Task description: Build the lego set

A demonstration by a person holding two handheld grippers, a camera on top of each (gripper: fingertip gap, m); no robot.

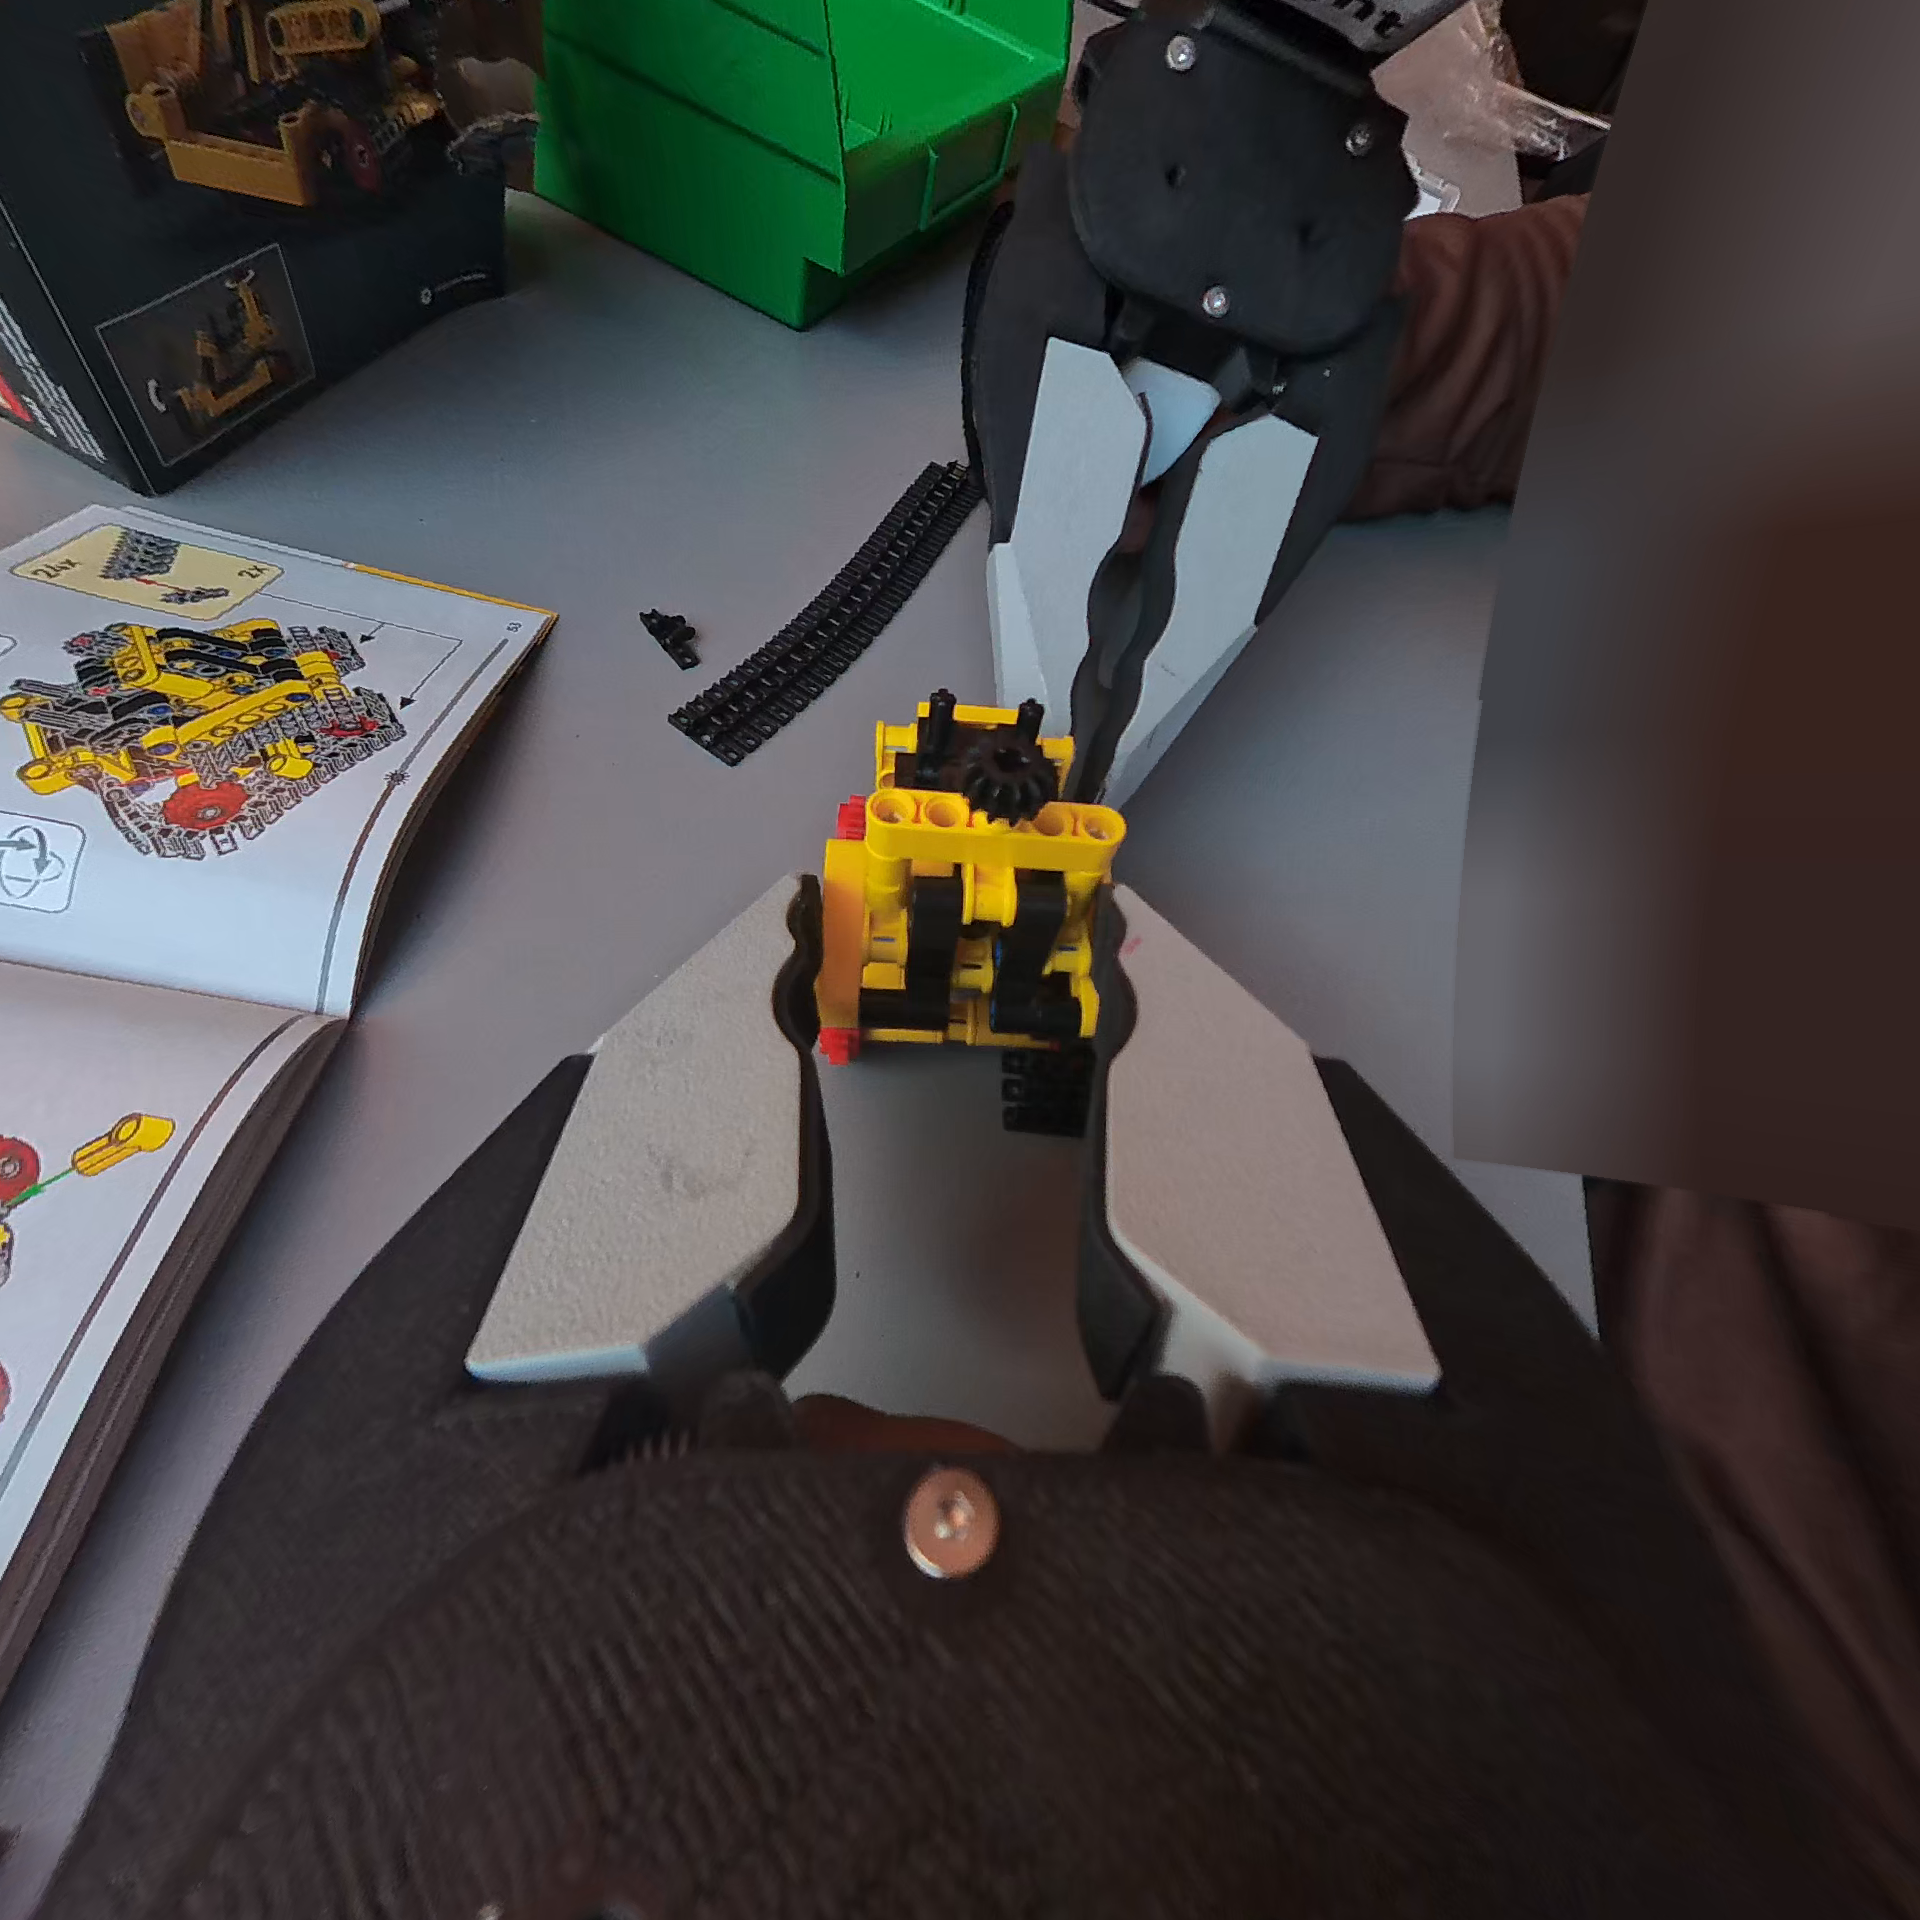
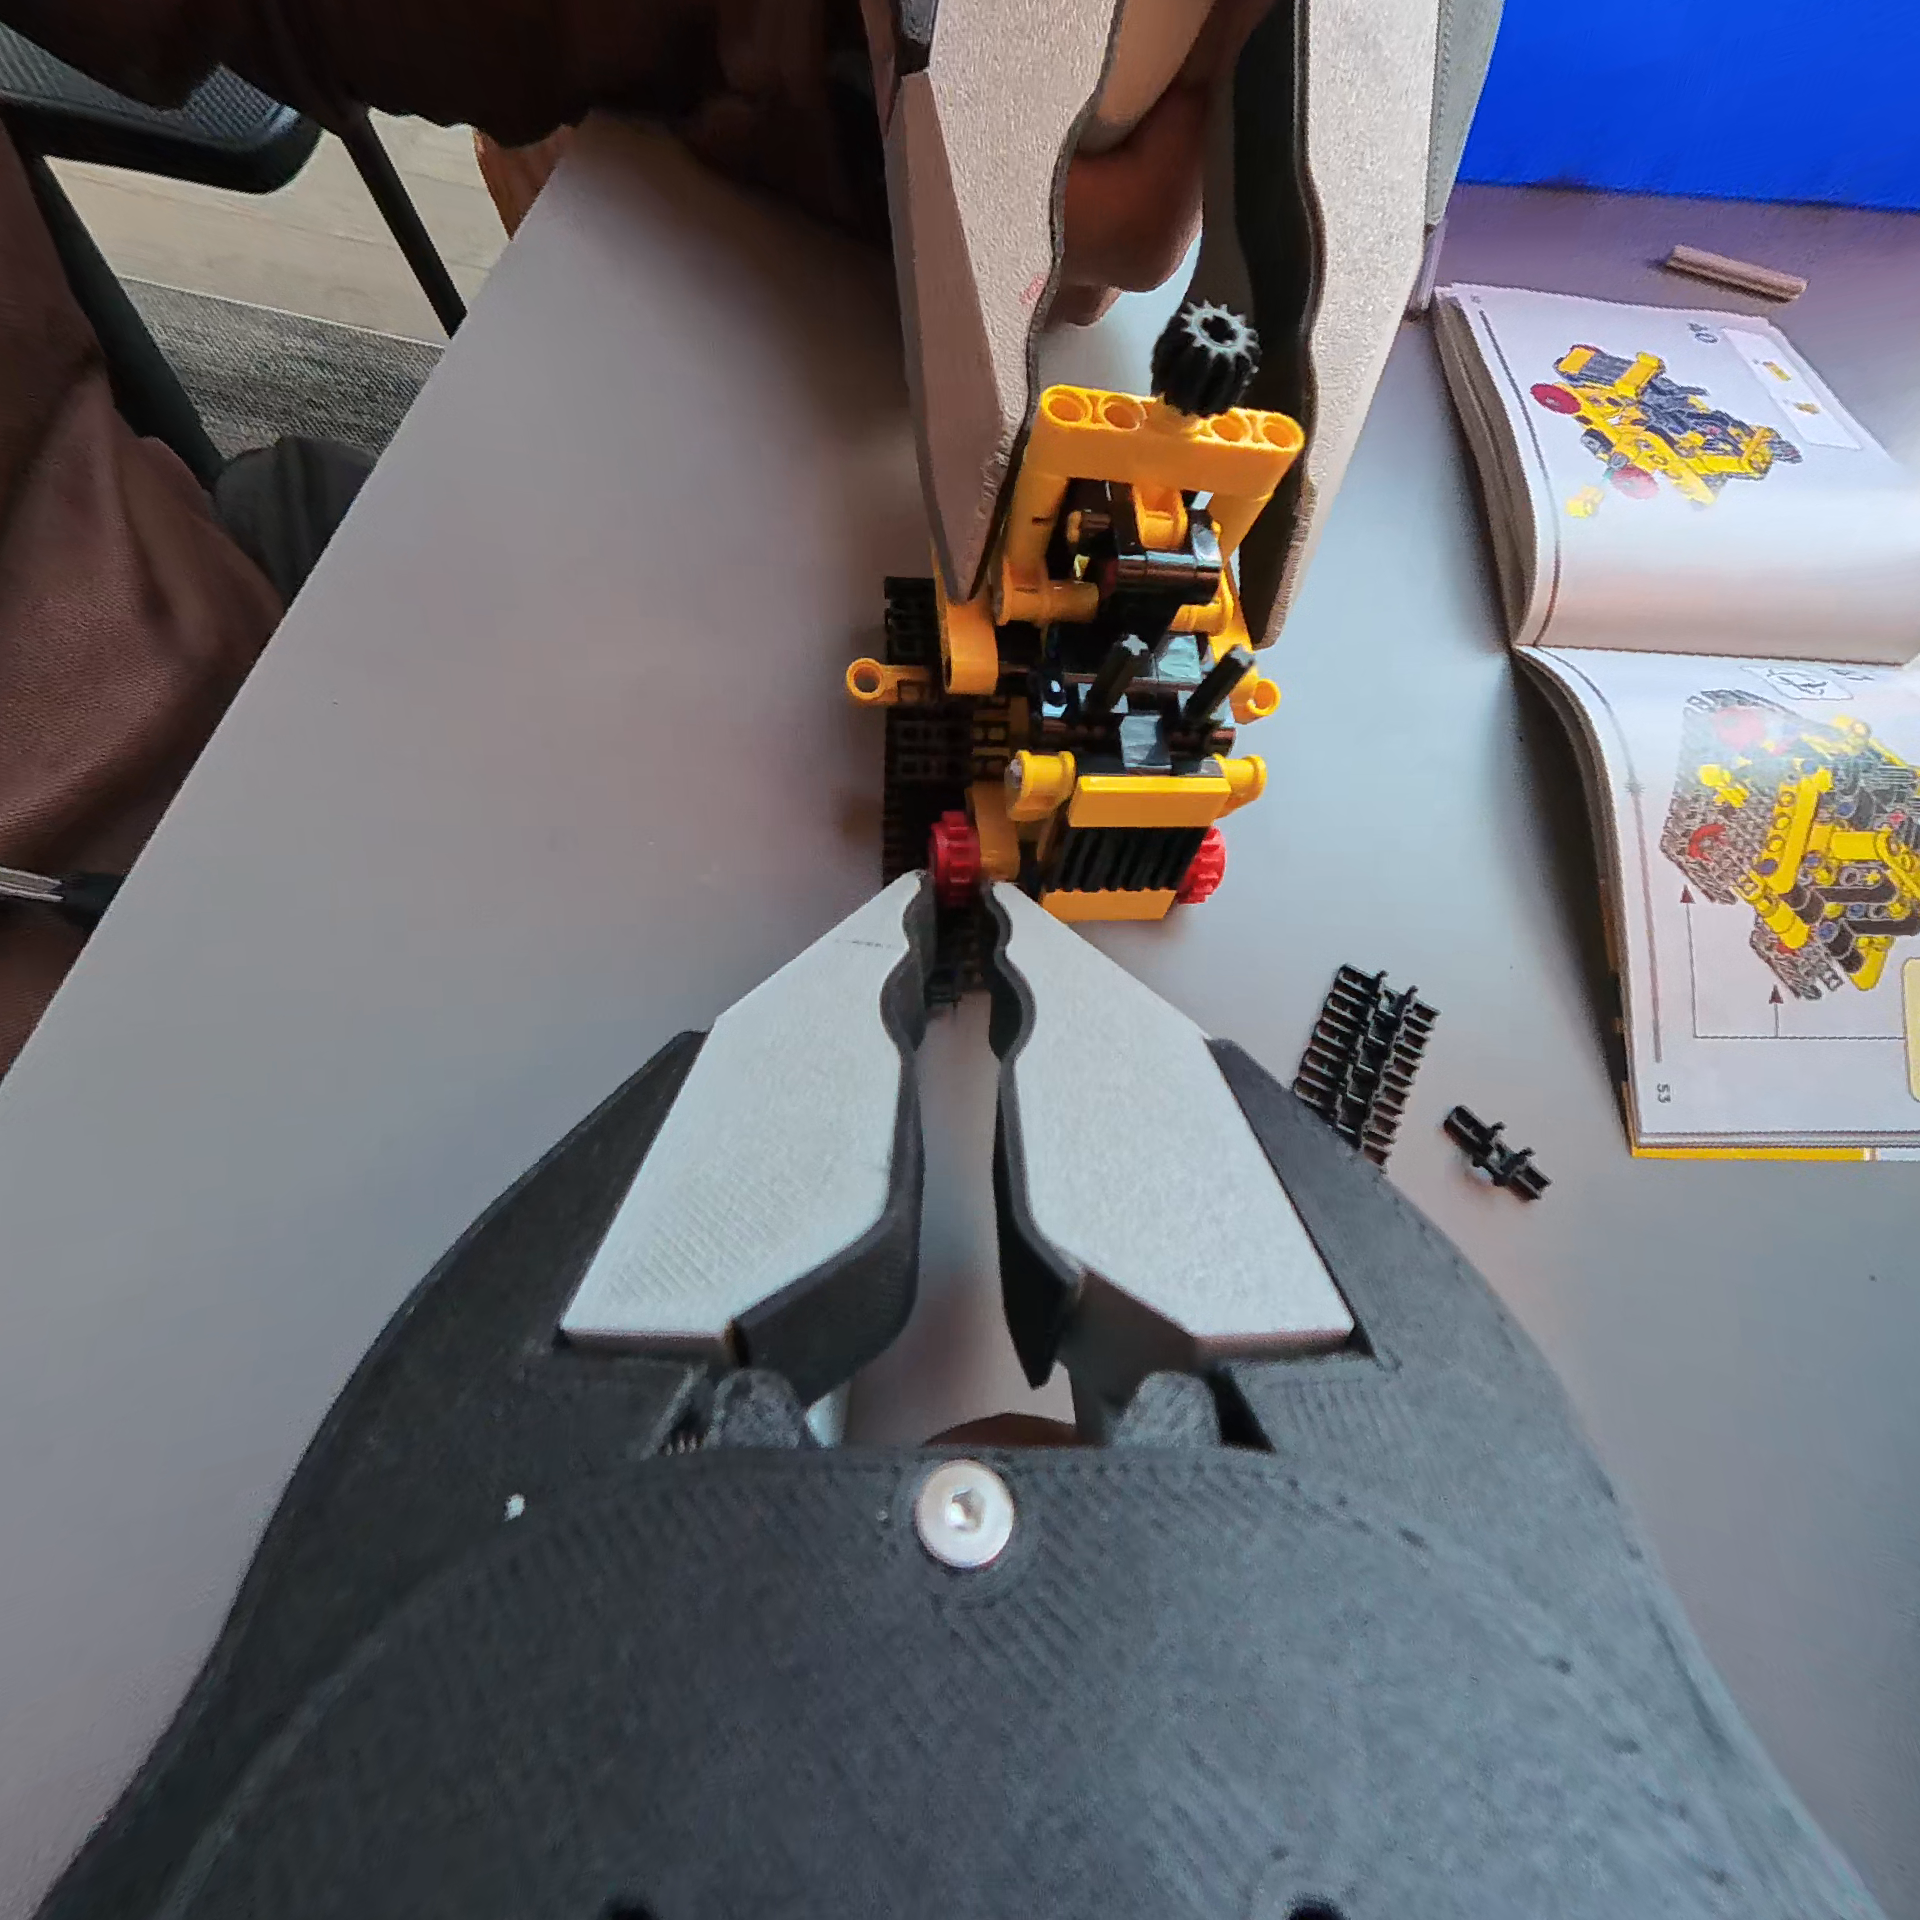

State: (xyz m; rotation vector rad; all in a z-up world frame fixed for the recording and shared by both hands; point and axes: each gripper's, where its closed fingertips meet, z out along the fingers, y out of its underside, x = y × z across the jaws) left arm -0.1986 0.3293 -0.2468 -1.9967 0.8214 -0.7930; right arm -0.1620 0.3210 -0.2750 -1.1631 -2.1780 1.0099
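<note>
A half-built yellow and black lego vehicle stands on the grey table, with a black gear on top and red hubs low at the front. My left gripper is shut on its sides; it also shows in the right wrist view, coming in from above. A black track strip lies along one side of the vehicle, and its end sits between my right fingertips. My right gripper is shut on that end, just in front of a red hub. It shows in the left wrist view behind the vehicle.
A second track strip and a small black link lie loose beside the vehicle. The open instruction booklet lies at the left, with the set's box and a green bin behind it. The table edge runs close by. The tips of one gripper are about 5 cm away from the tips of the other. From either gripper's tips it is about 11 cm to the small black link. The right camera catches it too, in the right wrist view.
</note>
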